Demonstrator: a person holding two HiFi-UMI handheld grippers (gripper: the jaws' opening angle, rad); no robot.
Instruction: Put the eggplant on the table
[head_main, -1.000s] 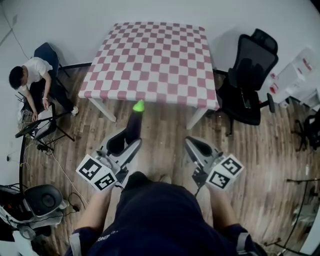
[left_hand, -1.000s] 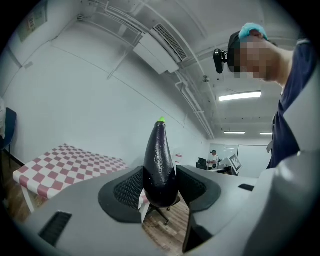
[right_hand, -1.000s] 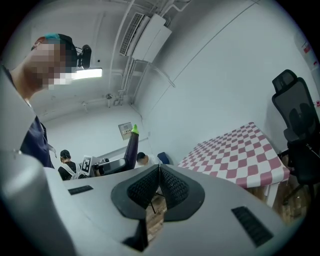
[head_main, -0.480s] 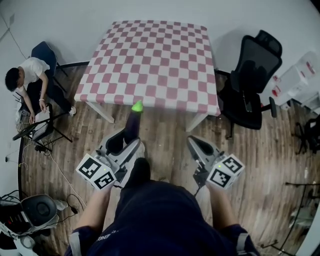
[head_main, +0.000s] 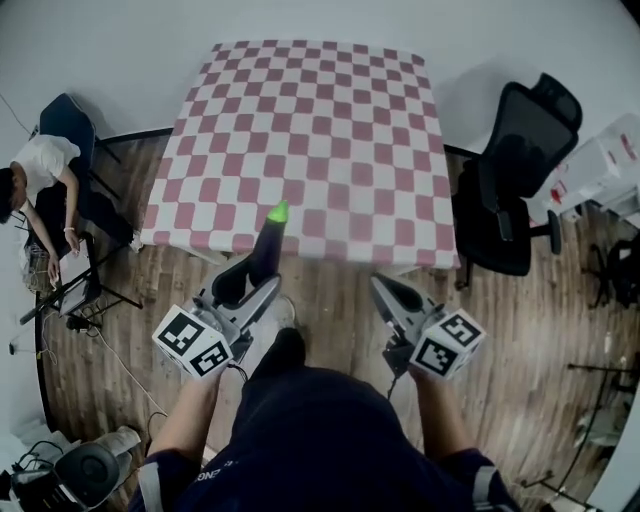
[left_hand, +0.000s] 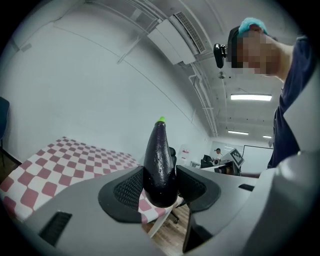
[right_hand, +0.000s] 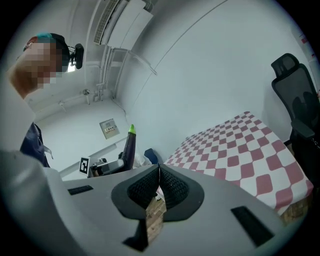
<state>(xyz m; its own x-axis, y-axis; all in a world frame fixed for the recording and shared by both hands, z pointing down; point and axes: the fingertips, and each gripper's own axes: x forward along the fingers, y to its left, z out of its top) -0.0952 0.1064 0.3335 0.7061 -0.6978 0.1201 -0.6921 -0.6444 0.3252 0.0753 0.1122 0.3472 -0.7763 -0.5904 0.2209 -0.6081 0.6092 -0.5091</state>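
A dark purple eggplant (head_main: 266, 250) with a green tip stands upright between the jaws of my left gripper (head_main: 247, 283), which is shut on its lower end. In the left gripper view the eggplant (left_hand: 159, 165) fills the gap between the two black pads. Its green tip lies over the near edge of the pink-and-white checkered table (head_main: 310, 130) in the head view. My right gripper (head_main: 392, 296) is shut with nothing in it, held over the wooden floor just short of the table. The eggplant (right_hand: 129, 148) also shows at the left of the right gripper view.
A black office chair (head_main: 515, 180) stands right of the table. A seated person (head_main: 35, 185) with a stand is at the far left. A round grey machine (head_main: 92, 470) sits on the floor at bottom left. White boxes (head_main: 600, 165) are at the far right.
The table has come nearer in the head view: the eggplant's tip now lies over the table's near edge instead of the floor. Both grippers keep the same pose.
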